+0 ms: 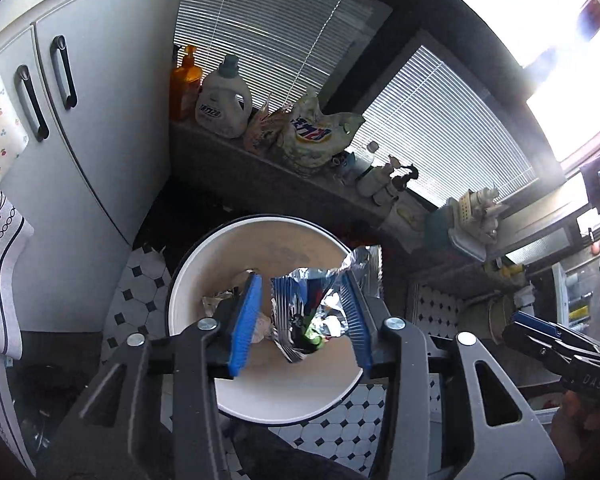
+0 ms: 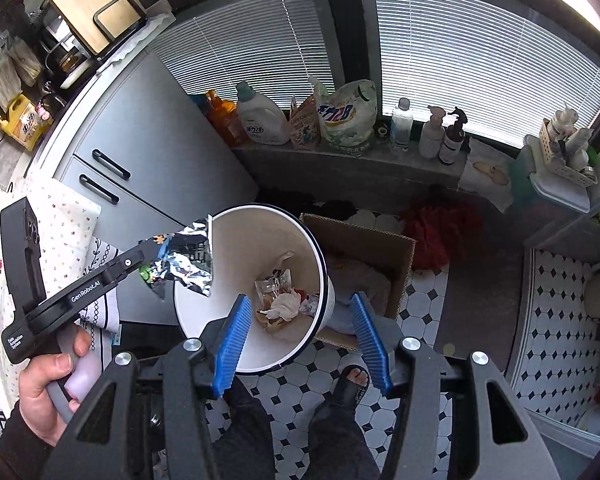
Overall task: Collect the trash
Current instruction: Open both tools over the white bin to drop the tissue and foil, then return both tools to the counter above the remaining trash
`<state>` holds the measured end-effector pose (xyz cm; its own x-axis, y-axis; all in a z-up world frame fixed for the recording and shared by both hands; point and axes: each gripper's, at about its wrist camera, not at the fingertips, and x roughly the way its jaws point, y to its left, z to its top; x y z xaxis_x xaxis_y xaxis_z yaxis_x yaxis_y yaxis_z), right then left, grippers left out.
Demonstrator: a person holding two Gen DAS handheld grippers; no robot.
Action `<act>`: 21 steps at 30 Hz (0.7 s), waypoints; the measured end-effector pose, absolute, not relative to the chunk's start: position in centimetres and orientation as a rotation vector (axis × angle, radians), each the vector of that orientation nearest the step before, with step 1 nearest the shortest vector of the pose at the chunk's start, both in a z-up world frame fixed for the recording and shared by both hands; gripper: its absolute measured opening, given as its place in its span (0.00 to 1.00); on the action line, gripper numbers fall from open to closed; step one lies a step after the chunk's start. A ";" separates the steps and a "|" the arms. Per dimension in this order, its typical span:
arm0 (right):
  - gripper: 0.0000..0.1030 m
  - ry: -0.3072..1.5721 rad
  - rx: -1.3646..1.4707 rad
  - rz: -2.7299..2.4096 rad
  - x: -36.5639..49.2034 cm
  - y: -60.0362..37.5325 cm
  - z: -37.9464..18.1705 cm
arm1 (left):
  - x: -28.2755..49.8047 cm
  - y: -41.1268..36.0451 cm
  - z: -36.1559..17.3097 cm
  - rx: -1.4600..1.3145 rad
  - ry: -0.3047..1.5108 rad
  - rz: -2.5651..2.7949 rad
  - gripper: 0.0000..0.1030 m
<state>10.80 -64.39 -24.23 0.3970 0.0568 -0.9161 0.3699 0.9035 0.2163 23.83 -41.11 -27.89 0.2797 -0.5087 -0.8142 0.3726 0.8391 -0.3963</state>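
In the left wrist view the left gripper (image 1: pixel 306 316) stands over the white bin (image 1: pixel 188 280), its blue pads apart with the crumpled foil wrapper (image 1: pixel 300 312) between them. The wrapper appears to touch the right-hand pad and sits clear of the left-hand one, so the gripper reads as released, not clenched on it. In the right wrist view the same wrapper (image 2: pixel 184 260) hangs at the left gripper's (image 2: pixel 162 254) tip at the left of the frame, right at the bin's (image 2: pixel 320 264) upper-left rim, partly over the opening and partly outside it. A hand (image 2: pixel 56 384) grips the handle at the lower left.

The main risk is that the wrapper misses. It is light, stiff and creased, so it may cling to the pad, catch on the rim, or slide down the outside onto the tiled floor (image 2: pixel 432 312) or into the cardboard box (image 2: pixel 364 240) just behind the bin. A sideways pull away could flick it out.

The right gripper (image 2: pixel 304 336) is released and holds nothing, its pads straddling the bin's lower rim in the frame; it appears to be above it, though whether it touches cannot be told. A careless drop here could knock the bin, which already holds tissue and scraps (image 2: pixel 284 304).
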 end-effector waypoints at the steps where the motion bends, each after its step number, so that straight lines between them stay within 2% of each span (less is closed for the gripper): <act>1: 0.51 1.151 0.420 -0.205 10.8 -64.4 -24.1 | 23.9 -41.0 -27.5 -0.140 1.131 -0.591 0.47; 9: 0.55 1.121 0.408 -0.150 12.4 -62.5 -22.8 | 24.5 -36.4 -23.9 -0.149 1.058 -0.510 0.67; 14: 0.61 1.087 0.397 -0.090 14.2 -60.2 -21.1 | 24.4 -31.4 -20.6 -0.167 0.992 -0.420 0.72; 18: 0.68 1.054 0.388 -0.033 16.0 -57.8 -19.1 | 24.1 -26.9 -17.9 -0.201 0.938 -0.341 0.81; 21: 0.72 1.029 0.368 0.007 17.4 -55.4 -17.6 | 23.7 -23.8 -15.7 -0.209 0.895 -0.289 0.82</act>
